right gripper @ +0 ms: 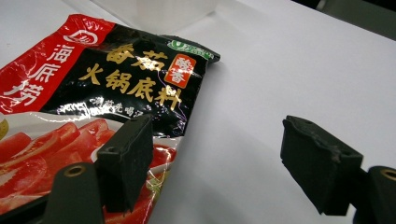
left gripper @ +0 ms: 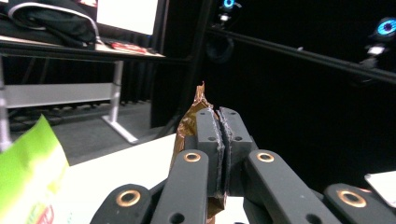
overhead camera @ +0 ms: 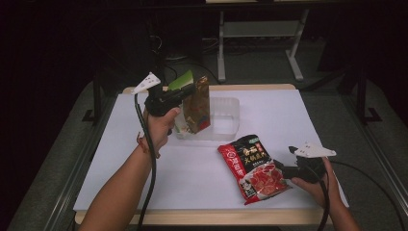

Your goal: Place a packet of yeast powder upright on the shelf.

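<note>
My left gripper [overhead camera: 191, 90] is shut on the top edge of a brown and gold foil packet [overhead camera: 199, 108], which hangs upright over the left end of a clear plastic container [overhead camera: 228, 115]. In the left gripper view the jaws [left gripper: 219, 123] pinch the crumpled foil packet [left gripper: 192, 114]. A green-topped packet [overhead camera: 181, 80] stands beside it, partly hidden by the gripper; its green corner [left gripper: 28, 172] appears at the lower left. A red and black sauce packet [overhead camera: 252, 166] lies flat at the front right. My right gripper [overhead camera: 281, 168] rests open at its right edge, its left finger over the red packet [right gripper: 93, 79].
White paper [overhead camera: 144, 159] covers the table top, with bare room at the left and front. The container's wall [right gripper: 173, 9] stands beyond the red packet. Desk legs [overhead camera: 221, 43] and a dark floor lie behind the table.
</note>
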`<action>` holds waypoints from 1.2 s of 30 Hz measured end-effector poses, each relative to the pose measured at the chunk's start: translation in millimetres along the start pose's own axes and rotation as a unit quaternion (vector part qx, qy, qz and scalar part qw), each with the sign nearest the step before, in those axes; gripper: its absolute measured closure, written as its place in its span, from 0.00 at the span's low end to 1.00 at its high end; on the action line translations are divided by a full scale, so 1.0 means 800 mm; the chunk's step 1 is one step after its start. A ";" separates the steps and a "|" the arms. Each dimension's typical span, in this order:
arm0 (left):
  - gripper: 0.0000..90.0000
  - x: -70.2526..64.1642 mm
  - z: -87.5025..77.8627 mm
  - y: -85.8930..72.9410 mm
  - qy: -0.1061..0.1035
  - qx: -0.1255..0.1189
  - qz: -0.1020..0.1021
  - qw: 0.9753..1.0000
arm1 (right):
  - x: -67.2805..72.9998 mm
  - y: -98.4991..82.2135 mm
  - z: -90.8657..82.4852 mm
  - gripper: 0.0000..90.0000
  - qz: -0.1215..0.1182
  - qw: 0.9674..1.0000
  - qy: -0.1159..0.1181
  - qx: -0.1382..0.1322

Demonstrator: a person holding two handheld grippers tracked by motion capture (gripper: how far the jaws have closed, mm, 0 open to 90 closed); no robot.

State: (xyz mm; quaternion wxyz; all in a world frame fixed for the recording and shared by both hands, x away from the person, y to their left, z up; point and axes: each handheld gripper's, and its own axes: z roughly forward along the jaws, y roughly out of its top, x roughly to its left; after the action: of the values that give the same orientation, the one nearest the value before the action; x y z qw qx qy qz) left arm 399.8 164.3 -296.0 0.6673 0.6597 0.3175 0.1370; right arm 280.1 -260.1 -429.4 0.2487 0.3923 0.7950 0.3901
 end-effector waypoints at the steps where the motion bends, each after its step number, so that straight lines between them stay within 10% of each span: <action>1: 0.98 0.002 0.006 -0.001 0.003 0.002 -0.006 1.000 | 0.000 0.000 0.000 0.27 0.000 1.000 0.000 0.000; 17: 0.97 0.019 0.067 -0.011 0.085 0.015 -0.004 0.996 | 0.001 -0.001 0.004 0.27 -0.007 1.000 0.004 0.004; 36: 0.97 0.035 0.080 -0.058 0.086 0.045 -0.020 0.995 | 0.001 -0.002 0.005 0.27 -0.007 1.000 0.003 0.007</action>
State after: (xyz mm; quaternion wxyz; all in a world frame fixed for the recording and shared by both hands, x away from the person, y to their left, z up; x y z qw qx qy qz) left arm 449.4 126.0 -352.5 0.6101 0.6683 0.3923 0.1653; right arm 282.1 -258.4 -432.8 0.2460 0.3873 0.8014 0.3837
